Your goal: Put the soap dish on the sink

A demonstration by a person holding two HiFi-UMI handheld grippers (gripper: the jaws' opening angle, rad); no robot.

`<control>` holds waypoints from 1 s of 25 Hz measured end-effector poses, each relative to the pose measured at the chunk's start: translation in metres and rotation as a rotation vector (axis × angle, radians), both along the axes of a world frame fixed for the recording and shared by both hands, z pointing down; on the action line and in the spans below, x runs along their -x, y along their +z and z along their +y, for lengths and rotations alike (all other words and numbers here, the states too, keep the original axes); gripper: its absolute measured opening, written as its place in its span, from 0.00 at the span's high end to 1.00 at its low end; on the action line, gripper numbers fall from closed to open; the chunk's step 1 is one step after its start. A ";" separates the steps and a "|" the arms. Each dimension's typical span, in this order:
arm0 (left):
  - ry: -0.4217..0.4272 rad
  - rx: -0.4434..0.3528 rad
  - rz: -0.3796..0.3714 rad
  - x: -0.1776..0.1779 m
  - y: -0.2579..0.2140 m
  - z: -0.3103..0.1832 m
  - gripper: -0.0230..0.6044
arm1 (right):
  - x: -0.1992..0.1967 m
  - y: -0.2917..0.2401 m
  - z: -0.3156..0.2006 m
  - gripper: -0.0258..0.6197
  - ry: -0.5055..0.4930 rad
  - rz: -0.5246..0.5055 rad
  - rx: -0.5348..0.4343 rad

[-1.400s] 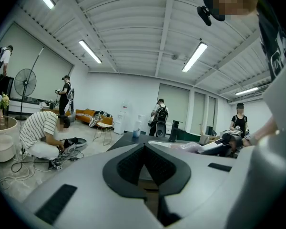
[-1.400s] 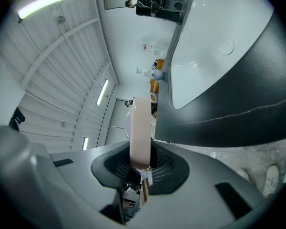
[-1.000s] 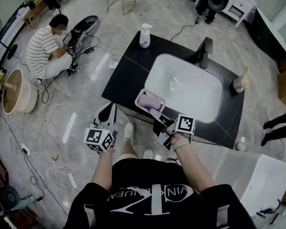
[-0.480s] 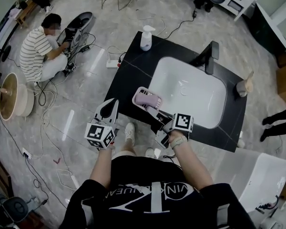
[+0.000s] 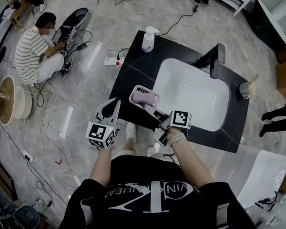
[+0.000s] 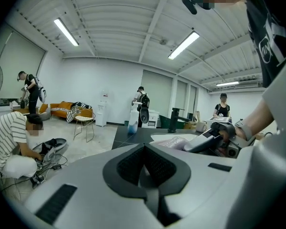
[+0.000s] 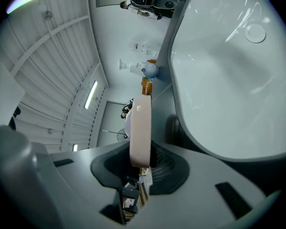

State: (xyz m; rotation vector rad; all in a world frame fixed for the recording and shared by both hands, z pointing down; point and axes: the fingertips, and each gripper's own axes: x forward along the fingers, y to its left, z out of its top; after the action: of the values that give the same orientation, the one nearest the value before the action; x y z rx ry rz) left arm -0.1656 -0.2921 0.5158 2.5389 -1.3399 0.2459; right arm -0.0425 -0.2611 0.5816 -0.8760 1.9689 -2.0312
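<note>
Jaws of right gripper (image 5: 150, 108) pinch soap dish (image 5: 144, 97) rim (left gripper (image 5: 116, 102) closed, empty).

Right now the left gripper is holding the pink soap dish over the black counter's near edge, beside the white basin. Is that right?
No: the right gripper holds it. The right gripper view shows its jaws shut on the pink soap dish's rim. The rest stands: over the black counter's near edge, beside the white basin.

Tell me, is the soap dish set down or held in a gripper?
Held: the right gripper clamps the pink soap dish by its rim. Contact with the counter cannot be told.
</note>
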 end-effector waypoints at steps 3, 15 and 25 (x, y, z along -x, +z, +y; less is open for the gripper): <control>0.039 0.004 -0.023 -0.003 0.005 -0.008 0.94 | 0.010 -0.003 -0.014 0.81 -0.001 -0.043 -0.049; 0.133 0.139 -0.135 0.004 0.031 -0.040 0.94 | 0.043 0.000 -0.055 0.81 0.017 -0.052 -0.044; 0.207 0.200 -0.172 0.001 0.051 -0.039 0.94 | 0.047 0.015 -0.060 0.81 0.061 -0.021 0.031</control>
State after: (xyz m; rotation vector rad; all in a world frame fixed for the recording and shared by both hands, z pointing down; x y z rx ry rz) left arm -0.1667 -0.3306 0.5671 2.5297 -1.0461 0.6188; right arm -0.0897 -0.3207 0.5965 -0.9064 1.8809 -2.0340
